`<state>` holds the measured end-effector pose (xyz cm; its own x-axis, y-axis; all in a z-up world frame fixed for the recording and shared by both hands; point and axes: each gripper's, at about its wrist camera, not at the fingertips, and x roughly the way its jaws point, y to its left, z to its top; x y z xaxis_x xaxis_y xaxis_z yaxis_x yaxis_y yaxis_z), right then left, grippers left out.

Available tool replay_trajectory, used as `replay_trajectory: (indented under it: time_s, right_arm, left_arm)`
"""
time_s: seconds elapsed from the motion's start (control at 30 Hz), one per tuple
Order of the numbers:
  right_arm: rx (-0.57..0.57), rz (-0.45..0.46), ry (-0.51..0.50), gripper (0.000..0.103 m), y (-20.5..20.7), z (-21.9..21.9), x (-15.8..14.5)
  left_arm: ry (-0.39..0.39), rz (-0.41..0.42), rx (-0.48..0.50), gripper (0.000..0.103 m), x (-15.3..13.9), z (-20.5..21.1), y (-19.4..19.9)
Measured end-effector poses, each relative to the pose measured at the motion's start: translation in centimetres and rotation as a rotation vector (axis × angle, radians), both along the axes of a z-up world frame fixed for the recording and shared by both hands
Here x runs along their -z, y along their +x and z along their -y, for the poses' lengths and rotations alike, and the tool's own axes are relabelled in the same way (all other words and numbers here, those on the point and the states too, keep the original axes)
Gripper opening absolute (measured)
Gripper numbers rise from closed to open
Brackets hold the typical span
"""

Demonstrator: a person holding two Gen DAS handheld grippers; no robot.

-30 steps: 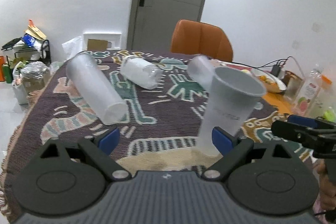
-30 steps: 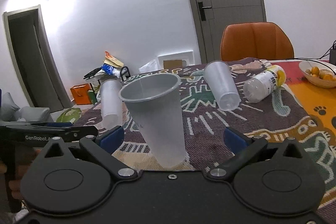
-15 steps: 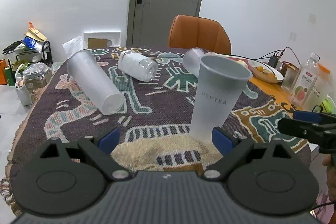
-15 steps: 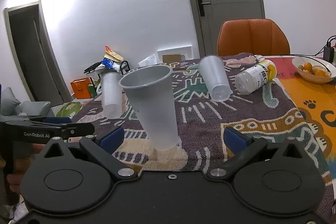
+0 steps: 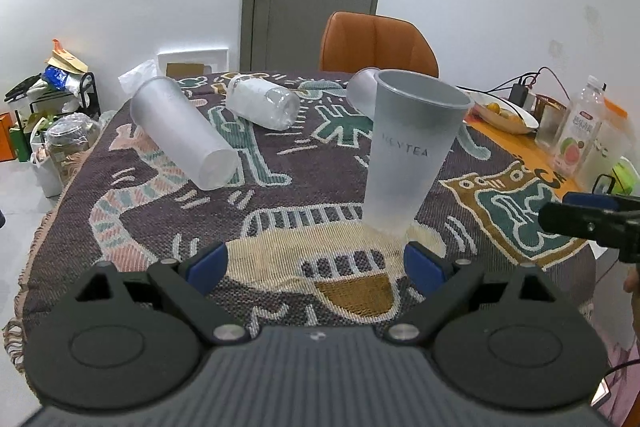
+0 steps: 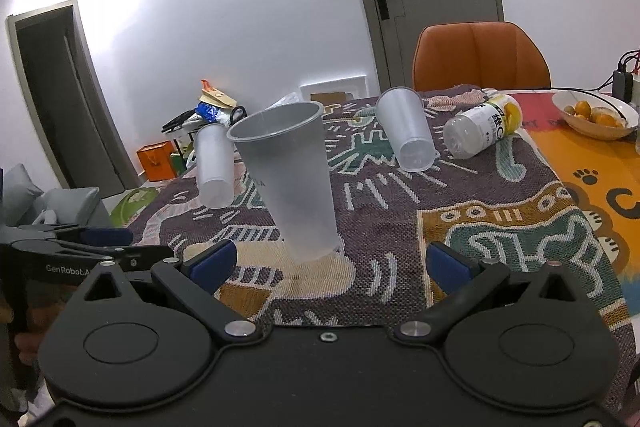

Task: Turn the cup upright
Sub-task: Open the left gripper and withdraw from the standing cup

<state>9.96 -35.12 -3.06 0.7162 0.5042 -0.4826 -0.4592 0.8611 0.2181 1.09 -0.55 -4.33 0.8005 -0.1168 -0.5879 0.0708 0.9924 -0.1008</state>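
On the patterned woven tablecloth (image 5: 280, 195), near its front edge, the frosted HEYTEA cup (image 5: 412, 155) is seen standing mouth-up on its narrow base, free of both tools. The left gripper (image 5: 316, 263) is held just short of it with its blue-padded jaws spread wide and nothing between them; the right gripper (image 6: 328, 261) is likewise spread and empty, the cup (image 6: 288, 183) standing just ahead of its left finger. The flip is judged essentially done.

Risk is judged to lie mainly in the withdrawal: the cup is tall, light and narrow-footed, and the soft weave beneath it gives uneven support, so a brush from a finger could topple it. Behind it, two frosted cups (image 5: 184, 135) (image 6: 408, 131) and a plastic bottle (image 6: 480, 131) are left lying on their sides; a rolling one could also knock it.
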Motion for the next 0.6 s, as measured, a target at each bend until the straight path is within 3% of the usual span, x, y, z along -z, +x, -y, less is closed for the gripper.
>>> replay_trajectory:
  time_s: [0.6]
  right_arm:
    - [-0.014,-0.009,-0.033,0.103,0.1,-0.49,0.36]
  left_arm:
    - [0.005,0.001,0.016,0.094,0.06,0.19,-0.26]
